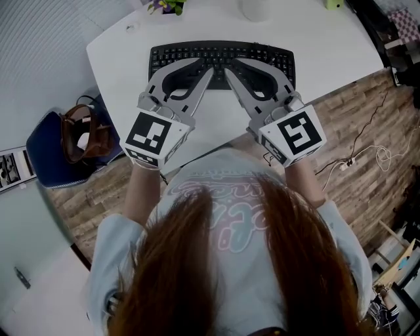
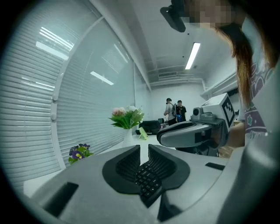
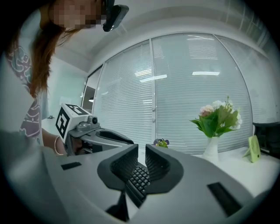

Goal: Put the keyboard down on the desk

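Observation:
A black keyboard [image 1: 222, 58] lies across the white desk [image 1: 118, 56] in the head view. Both grippers reach over its near edge, side by side at its middle. My left gripper [image 1: 207, 71] is shut on the keyboard [image 2: 147, 180], whose keys show between the ribbed pads [image 2: 127, 165] in the left gripper view. To the right of it, my right gripper [image 1: 230, 69] is shut on the keyboard [image 3: 138, 177] in the same way. Whether the keyboard rests on the desk or hangs just above it I cannot tell.
A small pot of purple flowers [image 1: 167, 6] and a white vase [image 1: 256, 8] stand at the desk's far edge. A green card [image 3: 253, 148] is near the bouquet [image 3: 217, 119]. A blue chair with a brown bag [image 1: 84, 134] is at the left. Cables [image 1: 367, 157] lie on the floor.

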A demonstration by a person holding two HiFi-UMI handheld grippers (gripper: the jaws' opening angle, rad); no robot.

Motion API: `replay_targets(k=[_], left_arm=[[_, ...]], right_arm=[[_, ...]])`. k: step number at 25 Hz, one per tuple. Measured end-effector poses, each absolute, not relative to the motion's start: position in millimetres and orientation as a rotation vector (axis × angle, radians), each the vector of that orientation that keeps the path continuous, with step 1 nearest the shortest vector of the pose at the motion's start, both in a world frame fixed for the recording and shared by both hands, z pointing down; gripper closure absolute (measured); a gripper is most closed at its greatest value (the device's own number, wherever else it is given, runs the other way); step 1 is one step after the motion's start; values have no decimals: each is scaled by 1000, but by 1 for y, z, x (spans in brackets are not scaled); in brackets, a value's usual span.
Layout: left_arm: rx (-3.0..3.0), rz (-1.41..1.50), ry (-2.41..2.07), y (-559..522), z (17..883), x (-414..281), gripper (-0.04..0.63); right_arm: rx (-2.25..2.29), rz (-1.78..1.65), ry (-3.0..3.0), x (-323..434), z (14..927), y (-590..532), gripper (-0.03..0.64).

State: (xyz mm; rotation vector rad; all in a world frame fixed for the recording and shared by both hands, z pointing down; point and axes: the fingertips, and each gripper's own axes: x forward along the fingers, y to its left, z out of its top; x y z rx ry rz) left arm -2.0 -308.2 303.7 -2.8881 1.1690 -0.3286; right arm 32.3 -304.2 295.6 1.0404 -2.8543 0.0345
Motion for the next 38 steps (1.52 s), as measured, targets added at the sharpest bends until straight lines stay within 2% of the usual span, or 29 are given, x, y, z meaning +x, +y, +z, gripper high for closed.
replay_targets(k=[7, 12, 38], left_arm=[[-2877, -277, 1185, -307, 292, 2, 569], [-2860, -224, 1208, -306, 286, 3, 580], [-2871, -172, 1212, -291, 279, 8, 580]], right_arm=[[1066, 29, -2878, 34, 289, -301, 611], [1091, -53, -2863, 35, 284, -299, 612], [1152, -10, -2877, 46, 277, -292, 614]])
